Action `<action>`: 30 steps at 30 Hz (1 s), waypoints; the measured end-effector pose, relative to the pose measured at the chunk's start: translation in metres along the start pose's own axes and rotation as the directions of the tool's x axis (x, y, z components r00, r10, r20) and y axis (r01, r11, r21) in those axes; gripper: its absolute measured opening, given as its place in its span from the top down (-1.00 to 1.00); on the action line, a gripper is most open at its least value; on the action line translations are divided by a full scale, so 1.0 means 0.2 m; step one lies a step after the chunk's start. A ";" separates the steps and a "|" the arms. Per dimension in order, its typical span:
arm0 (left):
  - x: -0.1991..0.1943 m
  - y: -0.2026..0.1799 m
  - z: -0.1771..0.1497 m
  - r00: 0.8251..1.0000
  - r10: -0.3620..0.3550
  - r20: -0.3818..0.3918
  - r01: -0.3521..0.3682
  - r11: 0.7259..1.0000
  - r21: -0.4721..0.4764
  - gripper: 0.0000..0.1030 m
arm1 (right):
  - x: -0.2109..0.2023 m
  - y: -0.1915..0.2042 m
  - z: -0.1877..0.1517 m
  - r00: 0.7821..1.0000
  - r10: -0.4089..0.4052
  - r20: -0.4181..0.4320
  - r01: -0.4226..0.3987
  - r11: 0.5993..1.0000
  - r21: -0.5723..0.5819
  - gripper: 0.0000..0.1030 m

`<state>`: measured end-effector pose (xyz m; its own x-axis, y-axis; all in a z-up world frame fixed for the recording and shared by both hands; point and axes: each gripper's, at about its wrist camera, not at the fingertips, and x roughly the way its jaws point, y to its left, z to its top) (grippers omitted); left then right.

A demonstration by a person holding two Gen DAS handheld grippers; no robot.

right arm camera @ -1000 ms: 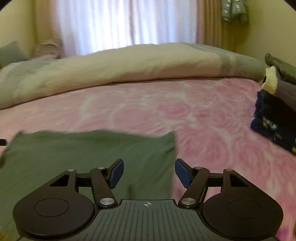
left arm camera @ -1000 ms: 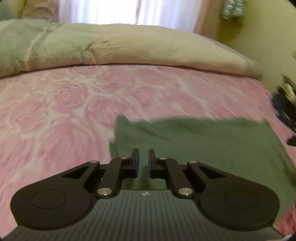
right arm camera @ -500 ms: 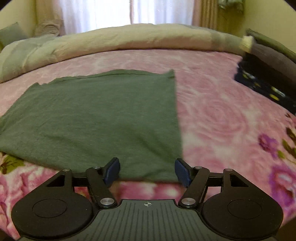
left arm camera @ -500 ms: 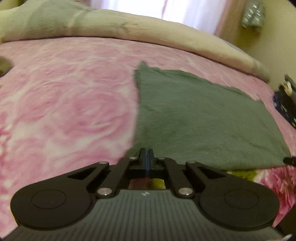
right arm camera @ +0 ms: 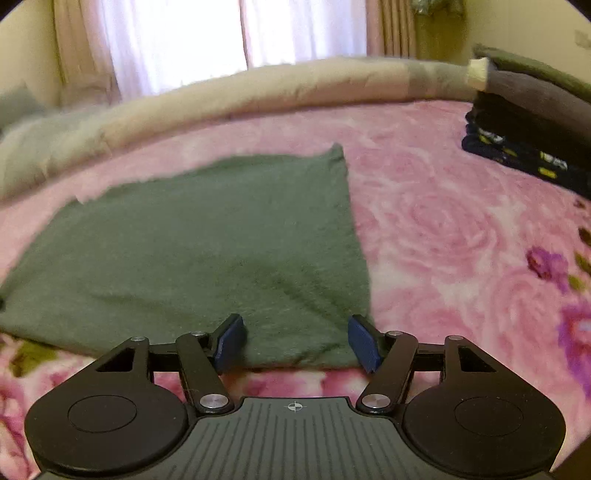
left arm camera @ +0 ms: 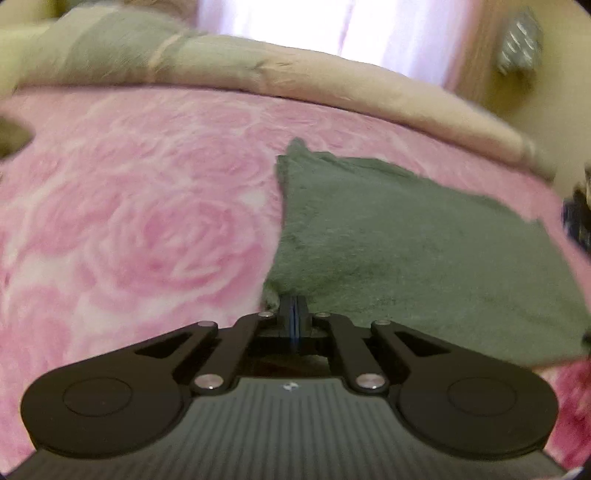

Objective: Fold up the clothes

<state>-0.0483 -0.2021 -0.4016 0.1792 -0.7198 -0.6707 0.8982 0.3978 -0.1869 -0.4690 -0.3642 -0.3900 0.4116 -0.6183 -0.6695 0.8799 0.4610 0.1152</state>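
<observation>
Green cloth spread flat on pink rose-print bedspread, seen from left wrist view. Left gripper at near left corner of cloth, jaws pressed together; corner fabric bunched just beside the tips, but cannot tell whether any of it is pinched between them. Rolled beige blanket along far edge of bed, bright curtains behind. Blurred throughout.

From right wrist view: same green cloth lying flat, its near right corner between the blue pads of right gripper. Jaws apart and closing, pads not yet pressing on the fabric. Near hem of cloth running across just in front of the tips. Stack of folded clothes at far right on bedspread, well apart from the cloth. Blanket and curtains beyond.
</observation>
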 end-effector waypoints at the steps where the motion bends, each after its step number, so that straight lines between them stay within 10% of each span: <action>1: -0.03 0.01 -0.01 1.000 0.009 -0.007 -0.009 1.000 -0.014 0.95 | -0.02 -0.01 -0.01 1.000 -0.002 0.003 0.002 1.000 0.009 -0.10; 8: -0.27 -0.09 -0.02 0.993 0.119 -0.010 -0.119 0.992 0.041 0.90 | -0.22 -0.04 -0.03 0.993 -0.109 -0.044 0.112 0.990 0.084 -0.08; 16: -0.14 -0.29 0.14 0.998 -0.024 0.061 0.016 0.991 0.132 0.88 | -0.12 0.13 0.13 0.999 -0.030 0.037 0.030 0.999 -0.015 -0.08; 21: 0.15 -0.20 0.17 0.999 0.037 -0.012 -0.034 0.987 0.158 0.87 | 0.08 0.10 0.13 1.000 -0.012 0.008 0.012 0.999 -0.043 -0.07; 30: -0.06 -0.05 0.12 0.997 0.060 -0.037 -0.057 0.995 0.082 0.95 | -0.09 -0.14 0.09 0.985 -0.171 0.023 0.168 0.980 0.105 0.17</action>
<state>-0.0488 -0.2114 -0.3750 0.2178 -0.6728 -0.7071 0.9166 0.3899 -0.0887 -0.4963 -0.3775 -0.3685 0.2607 -0.7027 -0.6621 0.9564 0.2814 0.0779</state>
